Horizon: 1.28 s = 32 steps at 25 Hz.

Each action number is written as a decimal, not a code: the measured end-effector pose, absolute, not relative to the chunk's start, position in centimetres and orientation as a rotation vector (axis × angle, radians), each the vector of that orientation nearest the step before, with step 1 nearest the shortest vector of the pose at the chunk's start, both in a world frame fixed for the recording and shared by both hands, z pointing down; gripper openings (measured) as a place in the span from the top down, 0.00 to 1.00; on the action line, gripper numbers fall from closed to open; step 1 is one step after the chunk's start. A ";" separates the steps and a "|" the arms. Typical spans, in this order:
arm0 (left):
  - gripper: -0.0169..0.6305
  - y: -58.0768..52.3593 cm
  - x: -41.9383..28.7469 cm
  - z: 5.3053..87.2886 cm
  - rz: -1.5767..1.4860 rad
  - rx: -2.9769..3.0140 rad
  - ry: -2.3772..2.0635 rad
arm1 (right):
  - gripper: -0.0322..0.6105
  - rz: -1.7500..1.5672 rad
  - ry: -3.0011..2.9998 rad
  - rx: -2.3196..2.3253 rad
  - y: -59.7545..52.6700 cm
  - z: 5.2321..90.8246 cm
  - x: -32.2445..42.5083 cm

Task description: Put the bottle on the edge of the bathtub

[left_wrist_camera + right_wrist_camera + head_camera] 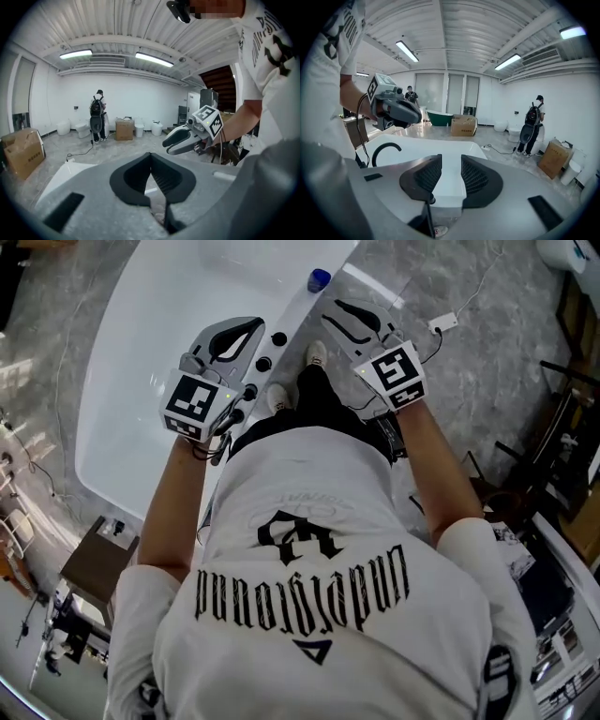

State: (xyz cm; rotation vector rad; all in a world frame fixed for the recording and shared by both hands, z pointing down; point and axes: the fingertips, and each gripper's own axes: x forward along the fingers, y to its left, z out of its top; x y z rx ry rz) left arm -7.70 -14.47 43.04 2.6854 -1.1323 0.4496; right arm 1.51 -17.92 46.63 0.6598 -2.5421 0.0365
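Bottle (319, 279), seen from above as a blue cap, stands on the rim of the white bathtub (141, 362) at its far end, well apart from both grippers. Farthest left lies the tub's bare basin. Next, the left gripper (246, 334) hovers above the tub's rim beside three black tap fittings (263, 363), its fingers (171, 180) clenched tip to tip on nothing. The person's shoes (317, 354) show between the two grippers. The right gripper (339, 320) hangs just right of the tub, its fingers (426, 176) released with a clear gap, empty. Further right, a white plug and cable (445, 322) lie on the grey floor (487, 381)
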 end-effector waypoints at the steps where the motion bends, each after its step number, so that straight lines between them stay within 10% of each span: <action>1: 0.95 -14.0 -7.7 42.1 0.446 2.711 -1.132 | 0.75 0.022 -2.553 0.677 -17.4 45.4 1.5; 32: 0.95 -5.8 -9.8 28.4 0.238 2.853 -1.184 | 0.92 -0.108 -2.709 0.982 -8.8 27.2 4.6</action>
